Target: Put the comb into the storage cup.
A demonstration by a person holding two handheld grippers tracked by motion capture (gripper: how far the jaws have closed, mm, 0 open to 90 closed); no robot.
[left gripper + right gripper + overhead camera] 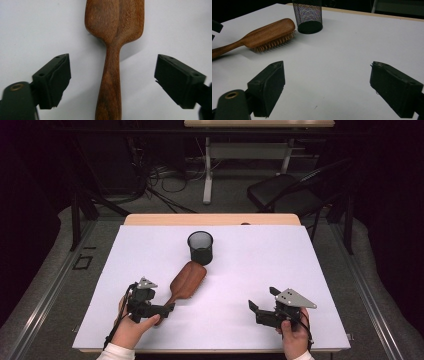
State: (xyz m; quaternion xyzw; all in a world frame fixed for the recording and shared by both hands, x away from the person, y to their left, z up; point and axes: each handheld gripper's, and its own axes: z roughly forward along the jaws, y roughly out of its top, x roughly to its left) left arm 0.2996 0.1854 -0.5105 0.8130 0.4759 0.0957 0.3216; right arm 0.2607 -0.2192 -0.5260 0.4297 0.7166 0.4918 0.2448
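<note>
Left gripper view: left gripper point(112, 82) jaws stand apart astride the hairbrush point(113, 50) handle at frame centre; next, probably close and lift.

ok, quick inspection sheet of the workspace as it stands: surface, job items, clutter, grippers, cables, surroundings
surface: white sheet over a wooden table, wood edge showing at the far side.
job items: wooden hairbrush lying bristles down, head toward the black mesh cup, which stands upright just beyond it.
clutter: nothing seen.
grippers: left gripper jaws open, one on each side of the brush handle, pads clear of it. Right gripper open over bare sheet, nothing between the jaws.
cables: one trails from each gripper along the hand; loose cables on the floor beyond the table.
surroundings: dark room, folding chair and a second desk behind.
</note>
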